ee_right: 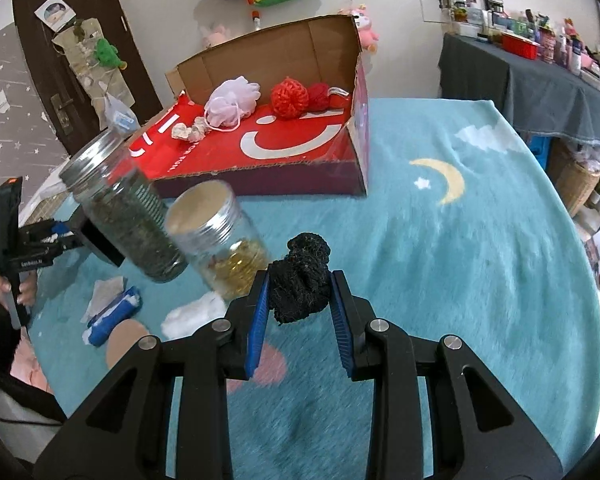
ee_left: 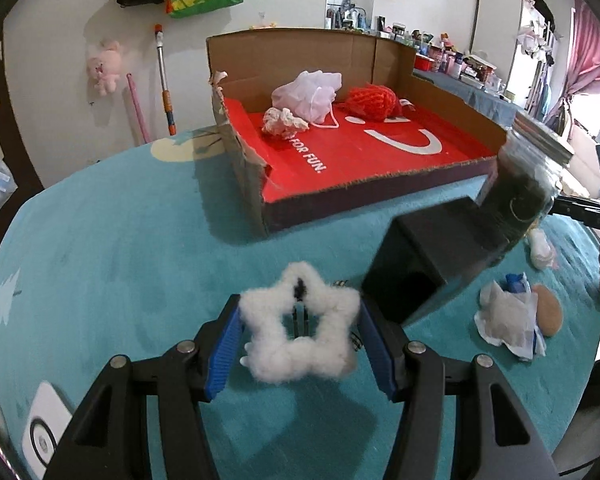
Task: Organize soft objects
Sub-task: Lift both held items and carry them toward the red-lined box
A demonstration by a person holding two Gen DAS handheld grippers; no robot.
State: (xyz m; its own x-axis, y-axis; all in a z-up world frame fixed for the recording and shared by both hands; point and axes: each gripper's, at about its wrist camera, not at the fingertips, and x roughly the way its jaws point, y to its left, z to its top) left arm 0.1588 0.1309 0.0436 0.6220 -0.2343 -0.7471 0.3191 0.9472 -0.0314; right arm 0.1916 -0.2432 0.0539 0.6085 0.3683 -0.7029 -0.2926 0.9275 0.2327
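Observation:
My left gripper (ee_left: 300,320) is shut on a fluffy white star (ee_left: 300,340) and holds it above the teal blanket. My right gripper (ee_right: 302,284) is shut on a black mesh scrubber (ee_right: 302,284), held above the blanket. The open cardboard box with a red floor (ee_left: 380,160) stands beyond; it also shows in the right wrist view (ee_right: 300,152). In it lie a white mesh pouf (ee_left: 308,94), a red knitted scrubber (ee_left: 370,102) and a small crumpled white piece (ee_left: 284,120).
A jar of dark leaves (ee_right: 128,216) and a jar with golden contents (ee_right: 224,236) stand left of the right gripper. A black box (ee_left: 432,256), crumpled packaging (ee_left: 508,320), a round tan pad (ee_left: 548,314) and cotton (ee_right: 192,314) lie on the blanket (ee_right: 460,260).

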